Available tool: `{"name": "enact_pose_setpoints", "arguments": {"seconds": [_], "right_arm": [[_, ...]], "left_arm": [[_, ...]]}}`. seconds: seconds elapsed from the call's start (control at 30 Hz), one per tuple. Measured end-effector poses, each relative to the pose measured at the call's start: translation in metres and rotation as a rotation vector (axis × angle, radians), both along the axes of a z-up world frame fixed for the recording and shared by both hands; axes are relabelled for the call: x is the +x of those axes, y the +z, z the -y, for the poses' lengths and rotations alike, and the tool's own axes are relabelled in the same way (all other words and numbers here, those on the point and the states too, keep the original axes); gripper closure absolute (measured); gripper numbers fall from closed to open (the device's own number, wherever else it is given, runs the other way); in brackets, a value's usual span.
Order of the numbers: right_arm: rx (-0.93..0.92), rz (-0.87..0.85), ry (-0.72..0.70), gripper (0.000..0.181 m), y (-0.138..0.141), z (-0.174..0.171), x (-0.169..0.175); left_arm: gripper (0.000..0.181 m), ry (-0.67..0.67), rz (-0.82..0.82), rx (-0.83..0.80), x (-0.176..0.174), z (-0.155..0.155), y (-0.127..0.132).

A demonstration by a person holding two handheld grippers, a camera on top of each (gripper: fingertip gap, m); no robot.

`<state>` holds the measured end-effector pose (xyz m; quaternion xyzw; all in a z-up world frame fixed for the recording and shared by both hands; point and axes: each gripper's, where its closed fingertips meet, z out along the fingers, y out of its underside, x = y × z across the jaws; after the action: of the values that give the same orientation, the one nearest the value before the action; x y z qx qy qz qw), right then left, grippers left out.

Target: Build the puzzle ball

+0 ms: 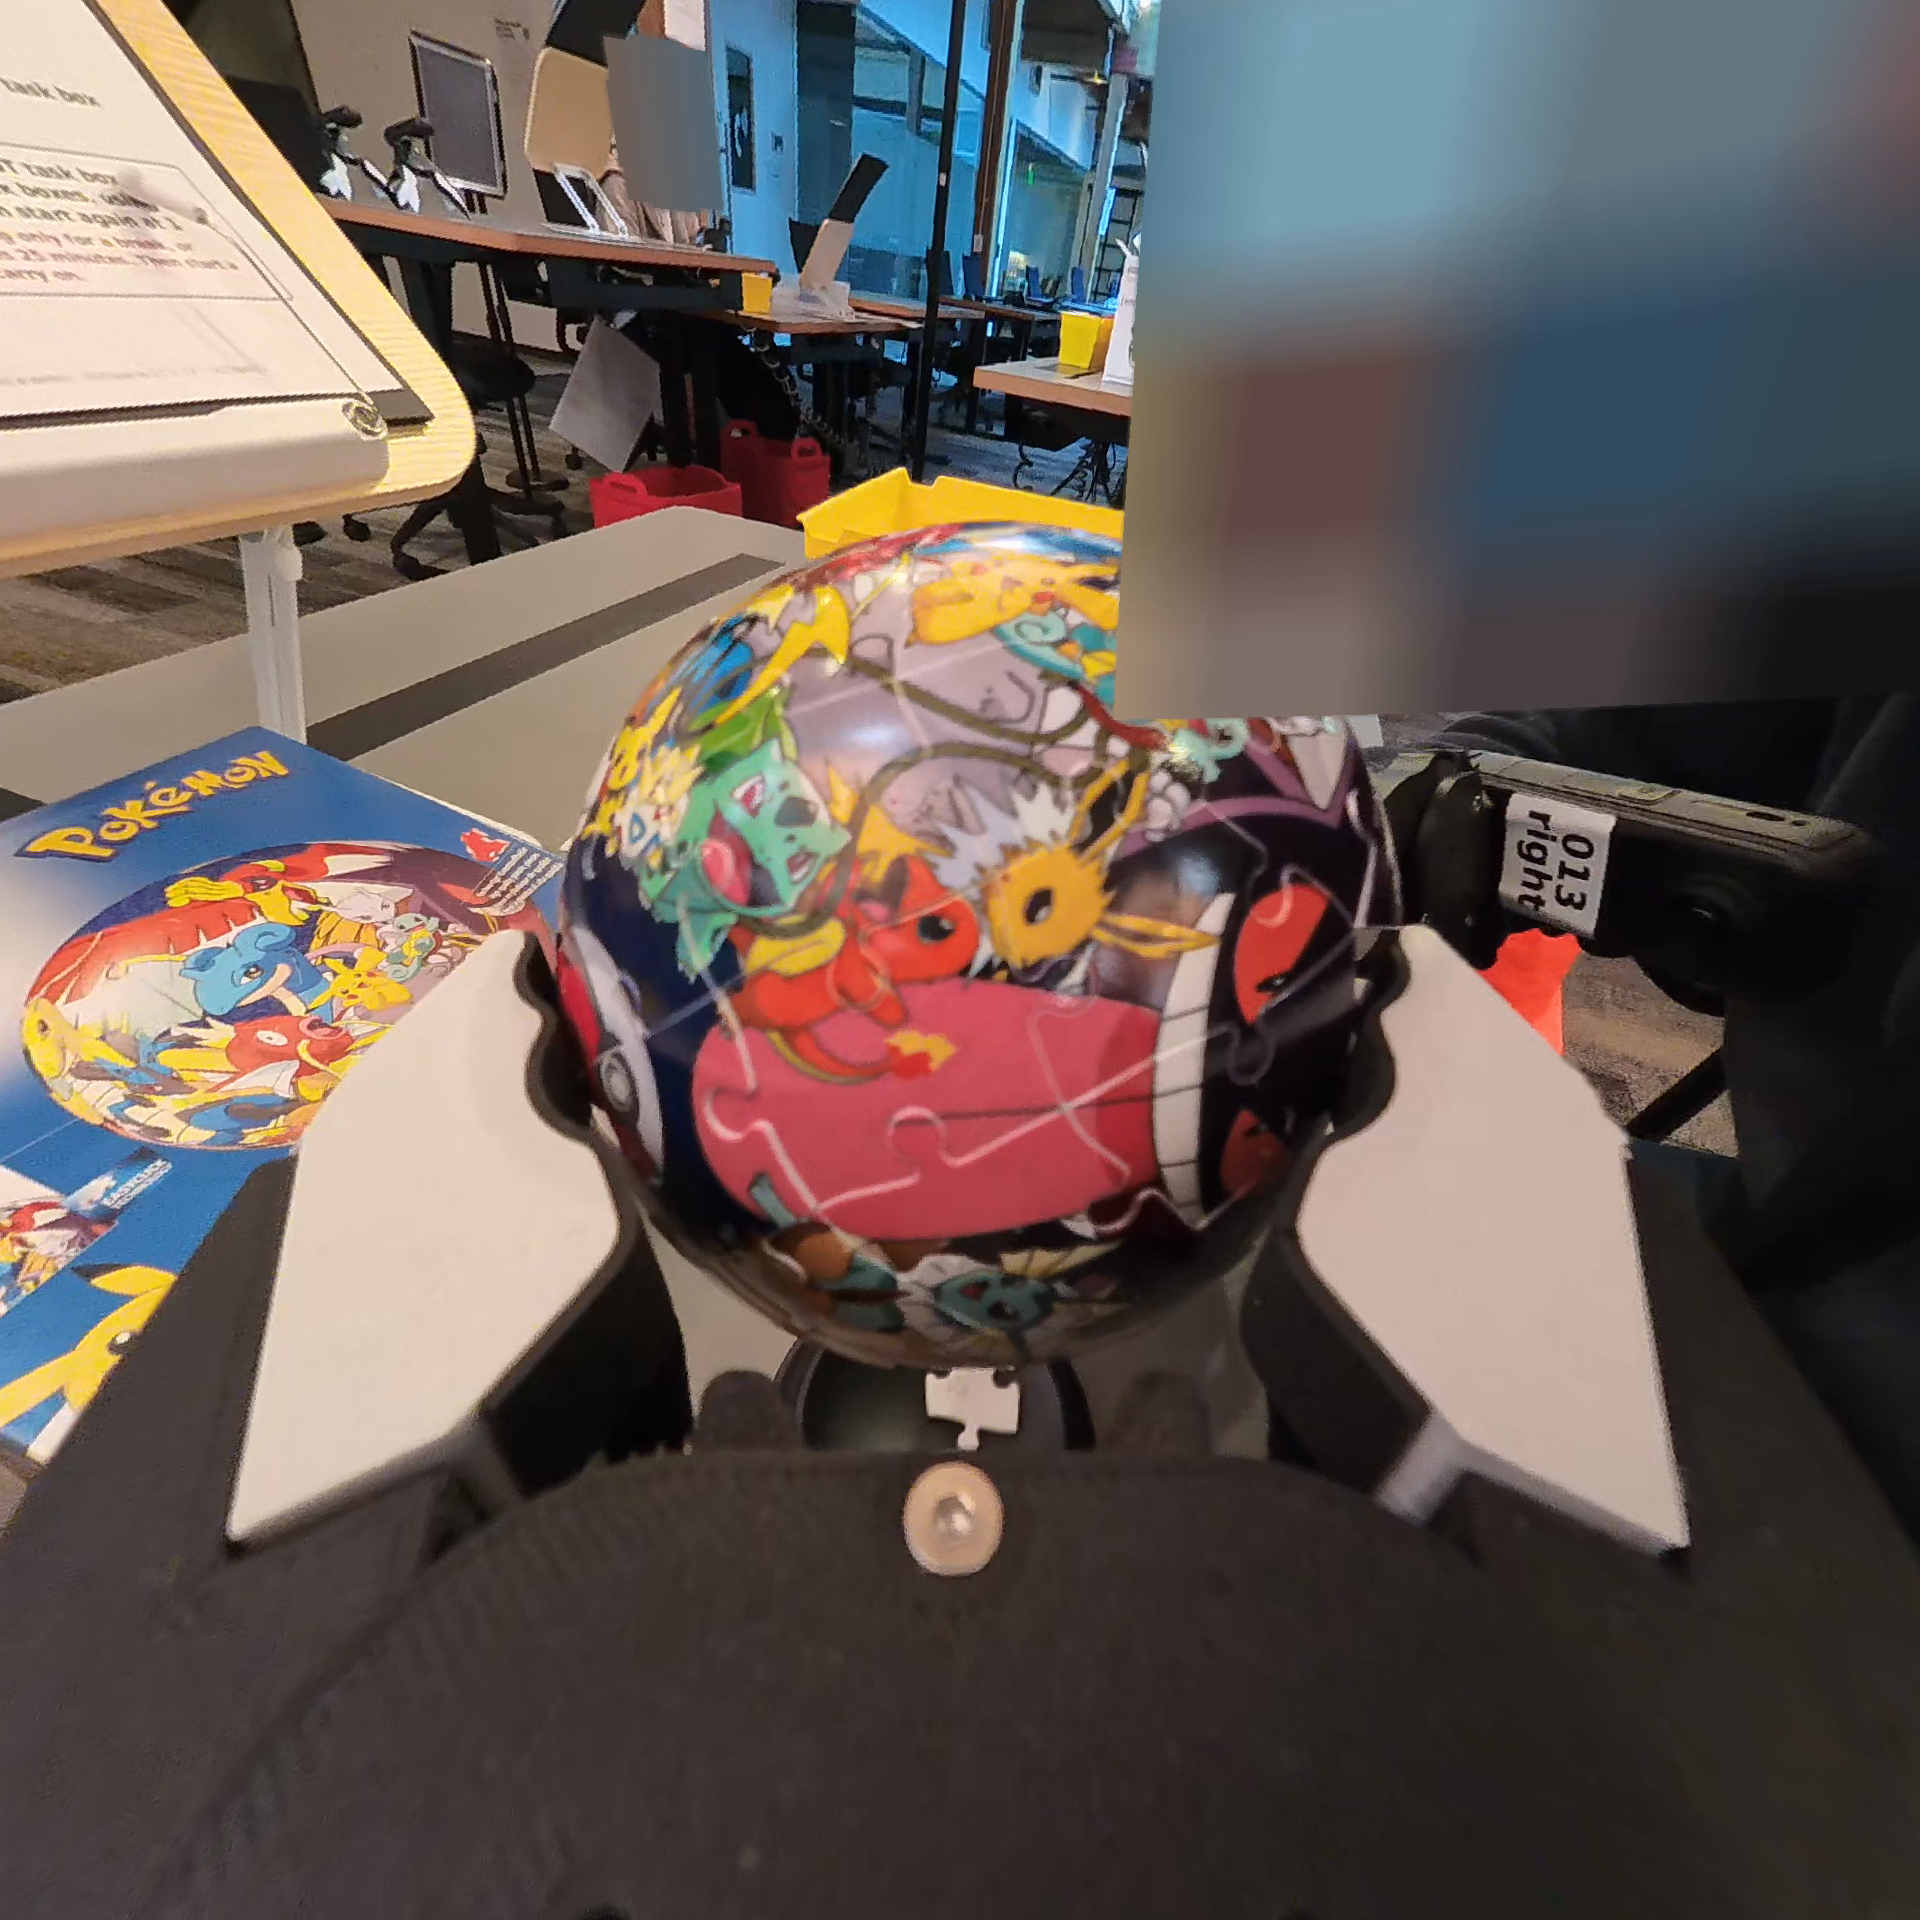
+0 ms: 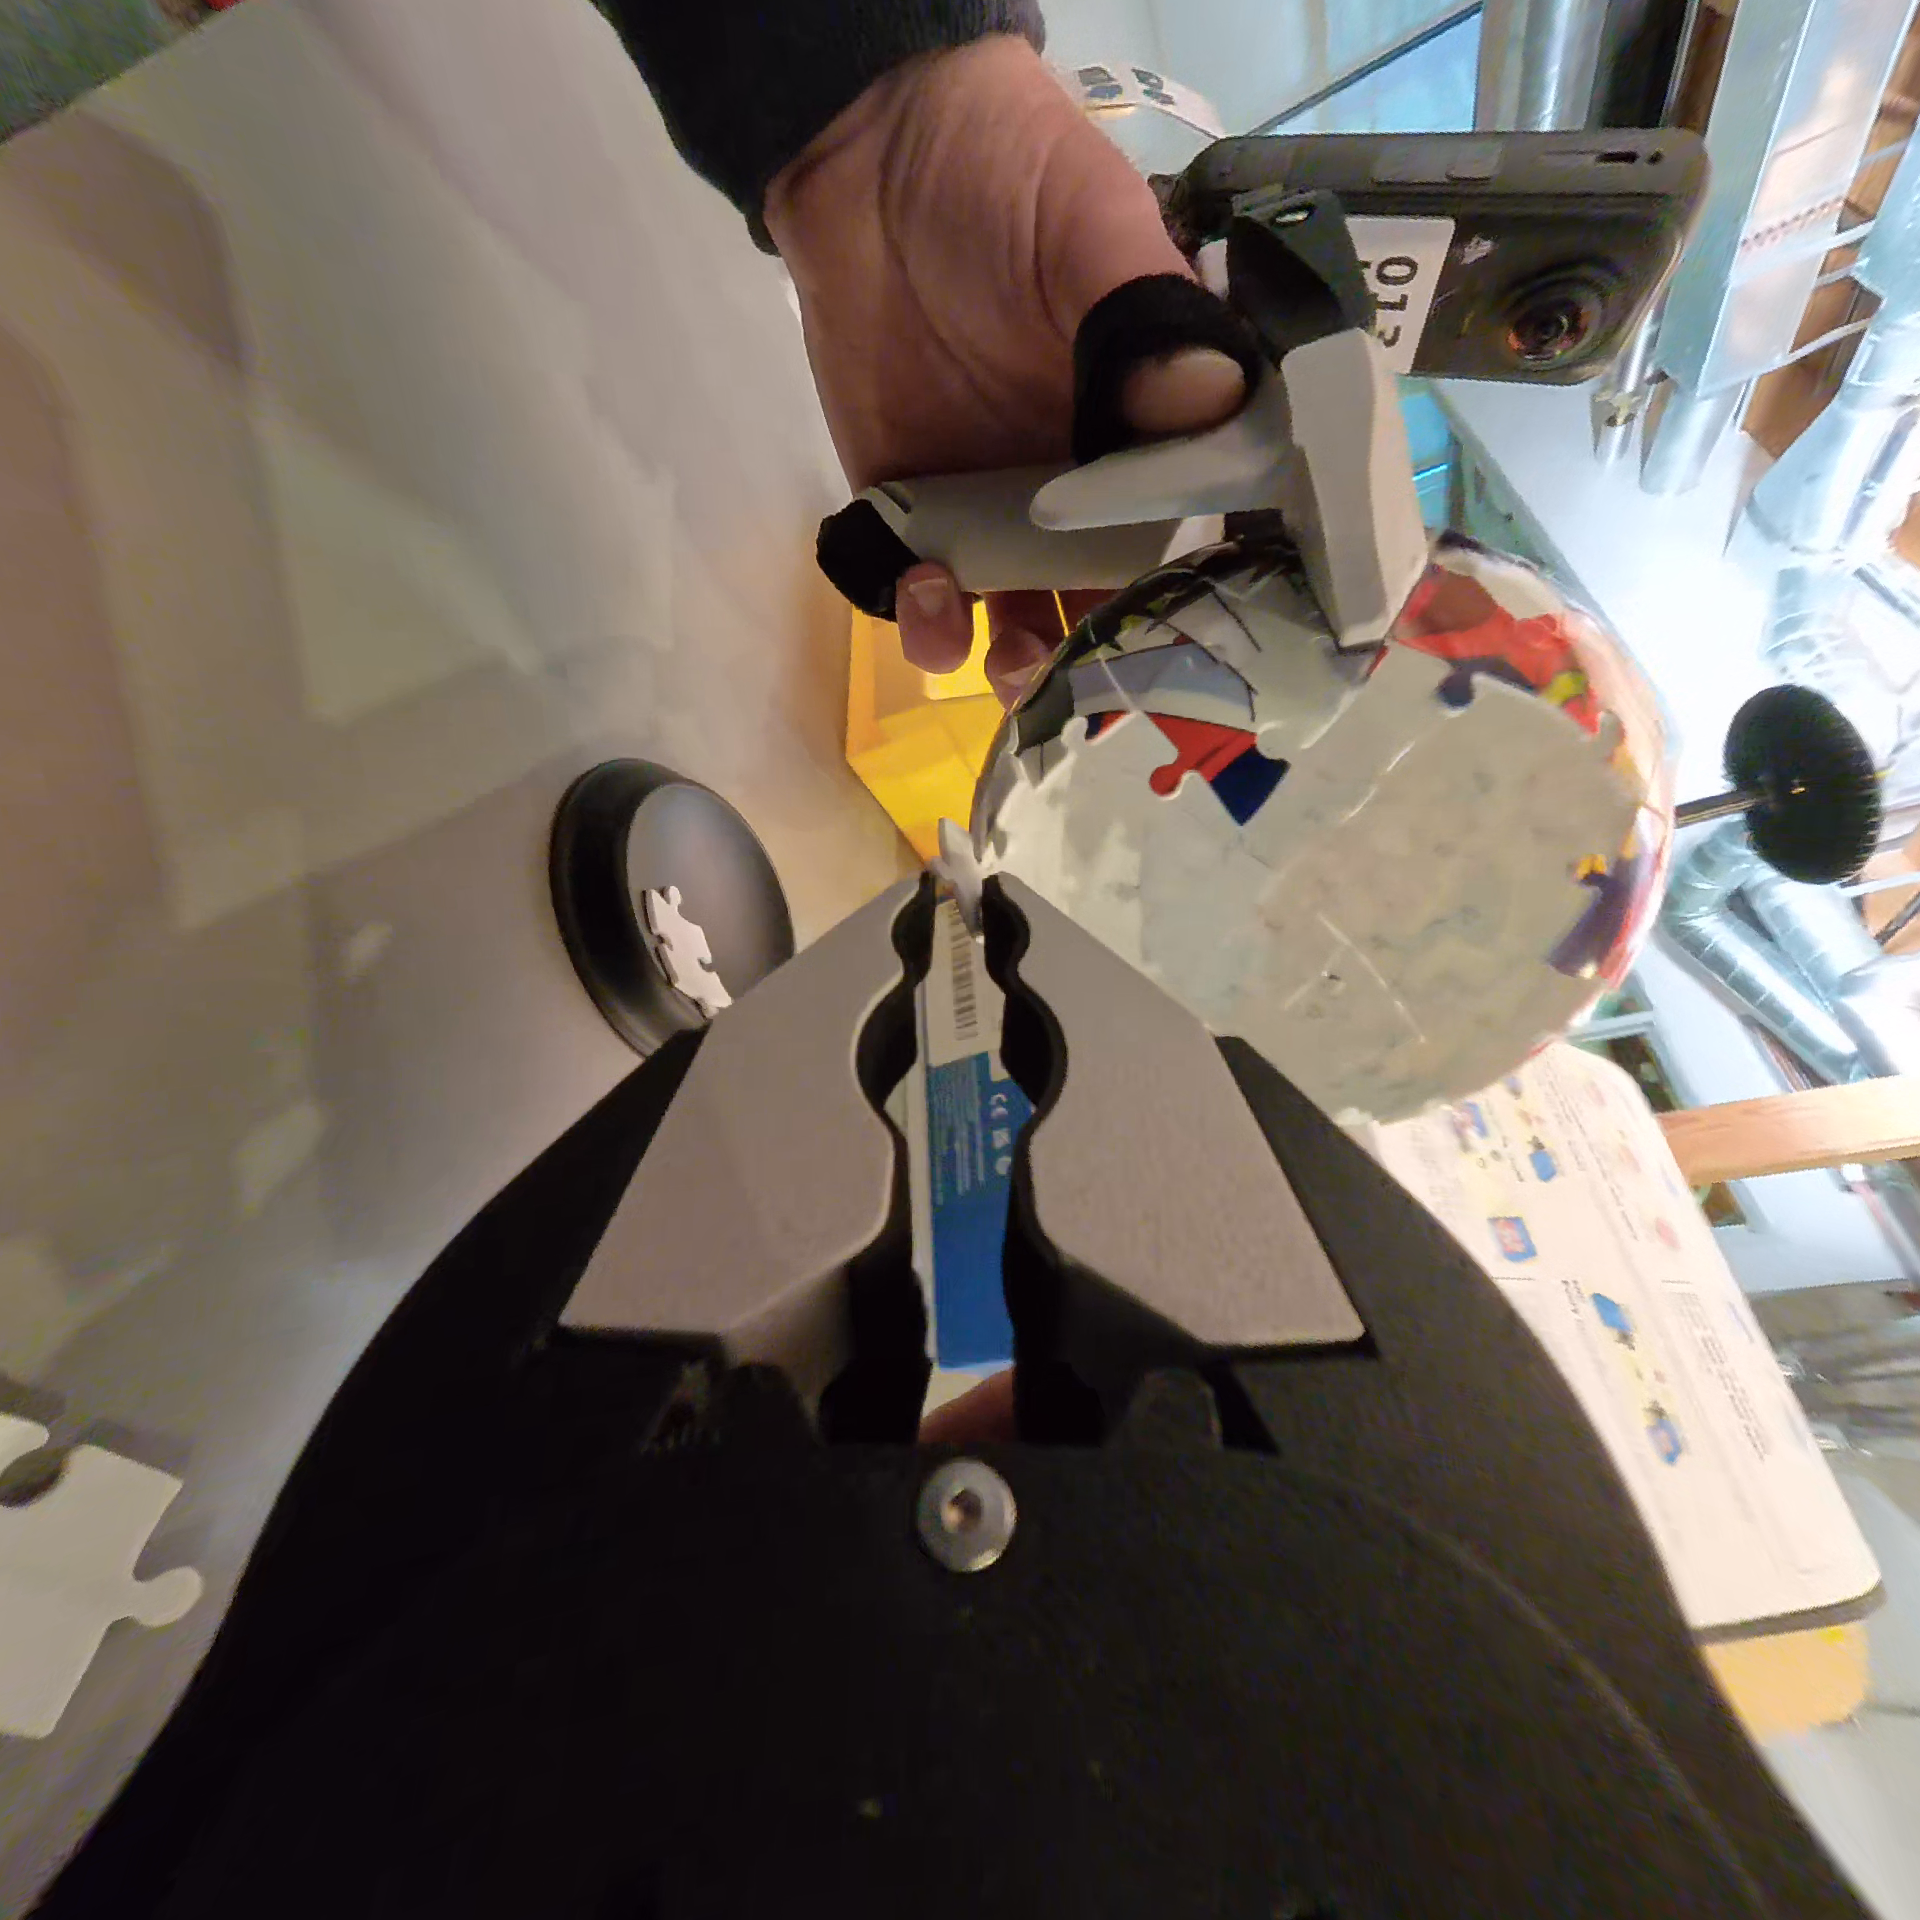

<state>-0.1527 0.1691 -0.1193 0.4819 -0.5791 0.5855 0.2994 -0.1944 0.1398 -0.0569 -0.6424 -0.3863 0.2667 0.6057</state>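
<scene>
My left gripper [image 1: 961, 997] is shut on the puzzle ball [image 1: 966, 935], a glossy sphere of cartoon-printed pieces, held at its sides. In the right wrist view the ball [image 2: 1299, 883] shows its open side and white inside, with one left finger [image 2: 1351, 540] on it and a hand behind. My right gripper [image 2: 961, 906] is shut on a small white puzzle piece [image 2: 958, 868], at the rim of the ball's opening. Another white piece [image 2: 686, 951] lies on the black round stand [image 2: 623, 914]. A white piece [image 1: 966, 1403] shows just under the ball in the left wrist view.
The blue puzzle box [image 1: 208, 987] lies at the left on the white table [image 2: 312, 520]. A yellow bin [image 1: 935, 509] stands behind the ball. A loose white piece [image 2: 73, 1538] lies near the edge. An instruction board [image 1: 156, 260] stands at upper left. Left tips to right tips: about 8 centimeters.
</scene>
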Motion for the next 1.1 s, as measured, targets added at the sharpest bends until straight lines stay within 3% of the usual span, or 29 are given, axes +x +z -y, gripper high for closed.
{"name": "enact_pose_setpoints", "arguments": {"seconds": [0.03,0.4,0.67,0.93,1.1], "right_arm": [[0.018,0.026,0.005,0.175,-0.001,0.000,0.000],[0.145,0.110,0.013,0.175,-0.009,-0.001,0.001],[0.042,-0.043,0.015,0.177,-0.008,-0.002,0.002],[0.049,0.089,0.039,0.176,-0.001,-0.003,0.000],[-0.014,0.008,0.033,0.177,0.005,-0.004,-0.001]], "left_arm": [[0.042,0.001,0.000,0.001,0.000,0.000,0.000],[0.042,-0.015,-0.005,-0.099,0.002,-0.007,-0.009],[0.042,-0.018,0.008,-0.017,0.000,-0.005,-0.008],[0.042,-0.007,0.008,0.070,0.001,0.002,-0.003],[0.042,-0.001,0.013,0.089,0.000,0.004,-0.003]]}}
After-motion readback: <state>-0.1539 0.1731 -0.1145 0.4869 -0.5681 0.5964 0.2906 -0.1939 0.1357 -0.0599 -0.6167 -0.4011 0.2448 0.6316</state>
